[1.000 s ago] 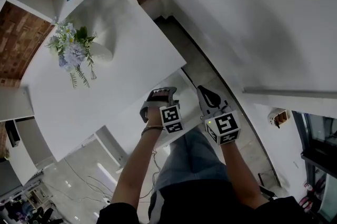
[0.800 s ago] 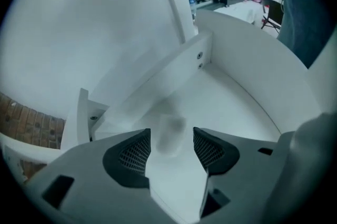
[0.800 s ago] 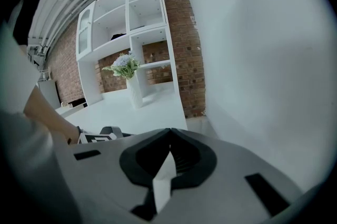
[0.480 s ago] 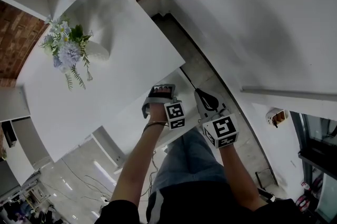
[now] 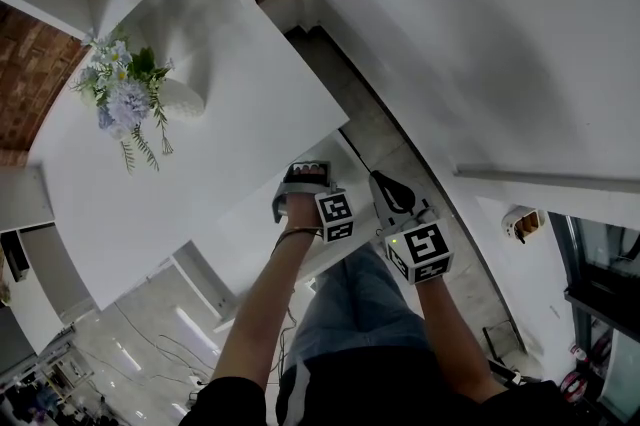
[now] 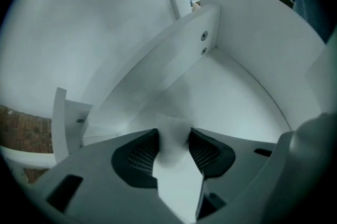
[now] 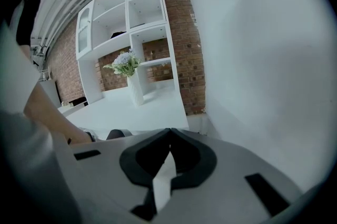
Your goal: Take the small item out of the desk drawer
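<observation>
The pick itself is the step in hand. The drawer [image 6: 174, 57] under the white bench [image 5: 230, 114] stands pulled out, and the left claw [image 6: 174, 132] points steeply down into it. Its jaws stand wide and have just been closing a little, with the small item [image 6: 167, 122] between the pads. The item lies on the drawer floor, pale, blurred and almost the floor's own colour. It seems to fill most of the gap, yet no pad visibly presses it, so I judge this claw open and not yet gripping. The right claw [image 7: 169, 132] hangs beside the left one, jaws together and empty, aimed across the bench towards the vase of flowers [image 7: 128, 73].

The next move, in my judgement, calls for the left claw to close until the pads bite. It should then lift straight up, keeping clear of the drawer's screwed side wall.

What shows of the item is a short strip running along the gap, away from the camera and towards the drawer's far corner. Its long axis therefore seems to lie between the jaws, not across them. Its near end is hidden by the claw, so this is uncertain.
</observation>
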{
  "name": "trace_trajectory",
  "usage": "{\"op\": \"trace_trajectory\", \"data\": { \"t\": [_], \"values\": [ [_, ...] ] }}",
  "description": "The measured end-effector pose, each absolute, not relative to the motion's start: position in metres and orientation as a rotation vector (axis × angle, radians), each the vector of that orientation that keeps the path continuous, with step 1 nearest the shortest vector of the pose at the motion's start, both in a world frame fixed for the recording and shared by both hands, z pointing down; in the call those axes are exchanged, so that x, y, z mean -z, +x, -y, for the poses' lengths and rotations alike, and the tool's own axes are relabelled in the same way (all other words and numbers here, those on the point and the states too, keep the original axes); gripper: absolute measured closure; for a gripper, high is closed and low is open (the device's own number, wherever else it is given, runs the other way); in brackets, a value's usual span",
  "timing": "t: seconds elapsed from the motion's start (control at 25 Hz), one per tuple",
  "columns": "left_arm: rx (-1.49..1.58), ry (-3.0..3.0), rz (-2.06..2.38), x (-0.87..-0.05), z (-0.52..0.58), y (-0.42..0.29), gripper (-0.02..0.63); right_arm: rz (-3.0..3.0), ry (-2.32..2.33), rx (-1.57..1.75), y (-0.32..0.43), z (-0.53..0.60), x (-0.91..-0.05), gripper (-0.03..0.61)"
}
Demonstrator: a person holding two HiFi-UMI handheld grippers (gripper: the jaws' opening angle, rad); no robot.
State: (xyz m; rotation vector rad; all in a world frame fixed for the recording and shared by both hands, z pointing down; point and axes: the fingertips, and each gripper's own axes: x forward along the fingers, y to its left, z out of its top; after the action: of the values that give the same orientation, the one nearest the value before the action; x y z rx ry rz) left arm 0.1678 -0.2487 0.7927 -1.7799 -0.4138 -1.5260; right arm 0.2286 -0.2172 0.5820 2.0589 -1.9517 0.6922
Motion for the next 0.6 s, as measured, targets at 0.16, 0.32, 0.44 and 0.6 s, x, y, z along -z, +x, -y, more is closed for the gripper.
{"op": "trace_trajectory", "data": {
  "t": [0.16, 0.32, 0.44, 0.6],
  "values": [
    [1.517, -1.78, 0.41, -0.79, 0.247, 0.166, 0.453, 1.95, 2.06, -0.689, 0.23, 0.217, -0.58, 0.58],
    [1.501, -1.823, 0.394, -0.777, 0.244, 0.167, 0.454, 1.953, 2.061, -0.669, 0.233, 0.218, -0.575, 0.58],
    [1.473, -1.907, 0.356, -0.756, 0.242, 0.17, 0.456, 1.957, 2.056, -0.648, 0.236, 0.219, -0.568, 0.58],
    [1.374, -2.13, 0.241, -0.706, 0.243, 0.175, 0.456, 1.971, 2.054, -0.614, 0.238, 0.224, -0.556, 0.58]
  ]
}}
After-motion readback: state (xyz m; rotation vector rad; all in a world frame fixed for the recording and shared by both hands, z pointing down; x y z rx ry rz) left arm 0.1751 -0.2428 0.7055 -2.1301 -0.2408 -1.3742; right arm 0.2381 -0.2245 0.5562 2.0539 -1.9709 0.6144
